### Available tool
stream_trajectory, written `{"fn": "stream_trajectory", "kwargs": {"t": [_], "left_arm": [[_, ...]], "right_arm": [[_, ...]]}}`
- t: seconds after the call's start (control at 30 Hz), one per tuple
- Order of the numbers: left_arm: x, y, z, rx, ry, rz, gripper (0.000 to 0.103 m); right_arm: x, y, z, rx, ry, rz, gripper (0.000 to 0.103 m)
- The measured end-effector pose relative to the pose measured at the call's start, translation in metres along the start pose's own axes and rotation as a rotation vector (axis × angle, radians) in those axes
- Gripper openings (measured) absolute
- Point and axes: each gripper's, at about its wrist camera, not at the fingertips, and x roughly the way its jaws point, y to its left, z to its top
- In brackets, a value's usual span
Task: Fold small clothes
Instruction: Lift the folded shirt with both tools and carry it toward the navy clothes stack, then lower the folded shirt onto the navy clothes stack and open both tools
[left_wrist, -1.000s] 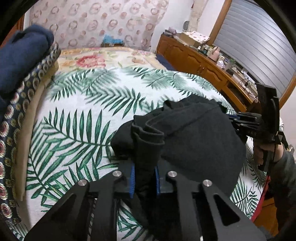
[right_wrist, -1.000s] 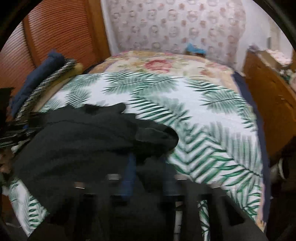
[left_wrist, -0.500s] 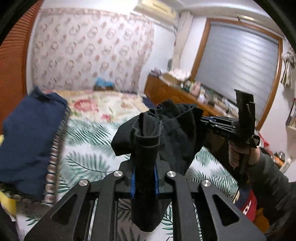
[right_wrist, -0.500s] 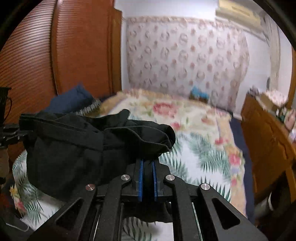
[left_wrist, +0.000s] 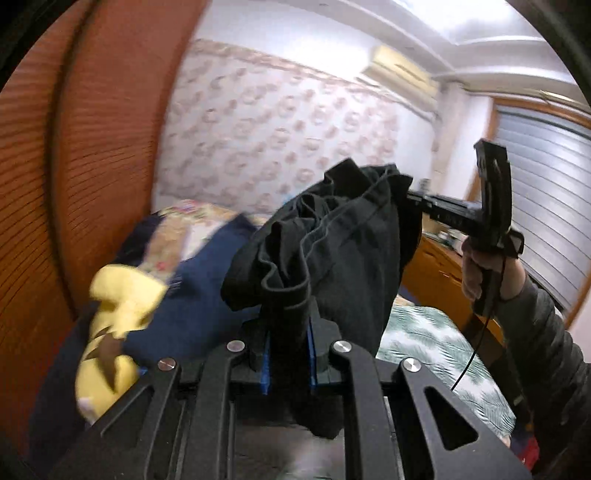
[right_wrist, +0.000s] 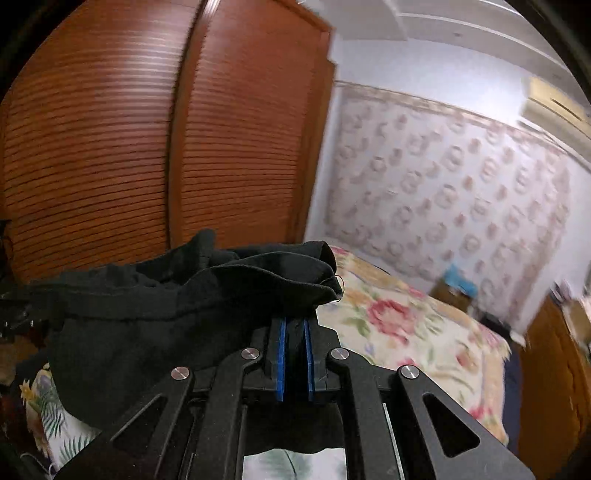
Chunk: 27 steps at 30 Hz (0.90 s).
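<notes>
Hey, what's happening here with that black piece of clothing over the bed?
A person is holding a black garment up in the air between two handheld grippers. The left gripper is shut on one bunched edge, and the right gripper is shut on the opposite edge, so the cloth hangs between them above the bed. It is not folded yet. A navy blanket and a yellow soft toy lie on the bed beside a wooden wardrobe.
</notes>
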Motion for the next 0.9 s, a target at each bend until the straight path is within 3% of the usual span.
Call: {"fn": "stream_trajectory", "kwargs": {"t": [0.2, 0.27, 0.4, 0.5, 0.57, 0.63, 0.67, 0.7, 0.8, 0.9], "left_arm": [[0.040, 0.058, -0.017, -0.089, 0.079, 0.112, 0.015], [0.051, 0.064, -0.026, -0.091, 0.115, 0.126, 0.015], [0.045, 0.068, -0.033, -0.060, 0.107, 0.144, 0.018], [0.034, 0.064, -0.033, -0.032, 0.087, 0.174, 0.030], [0.023, 0.061, -0.031, -0.008, 0.060, 0.183, 0.048], [0.016, 0.056, -0.028, 0.016, 0.037, 0.195, 0.057], [0.015, 0.055, -0.026, 0.028, 0.032, 0.204, 0.071], [0.014, 0.055, -0.024, 0.038, 0.022, 0.204, 0.079], [0.004, 0.042, -0.021, 0.081, -0.008, 0.210, 0.083], [-0.002, 0.030, -0.019, 0.108, -0.040, 0.221, 0.089]], "right_arm": [[0.122, 0.017, 0.019, -0.073, 0.088, 0.047, 0.008], [0.147, 0.017, 0.017, -0.079, 0.126, 0.054, 0.008], [0.168, 0.011, 0.014, -0.052, 0.143, 0.056, 0.008], [0.169, 0.012, 0.019, -0.026, 0.139, 0.060, 0.009], [0.170, 0.017, 0.018, -0.005, 0.142, 0.060, 0.014], [0.160, 0.017, 0.018, 0.022, 0.139, 0.075, 0.017], [0.165, 0.022, 0.014, 0.034, 0.136, 0.078, 0.021], [0.162, 0.020, 0.012, 0.049, 0.129, 0.080, 0.029], [0.149, 0.015, 0.008, 0.082, 0.097, 0.082, 0.052], [0.122, 0.014, 0.000, 0.097, 0.073, 0.077, 0.058]]}}
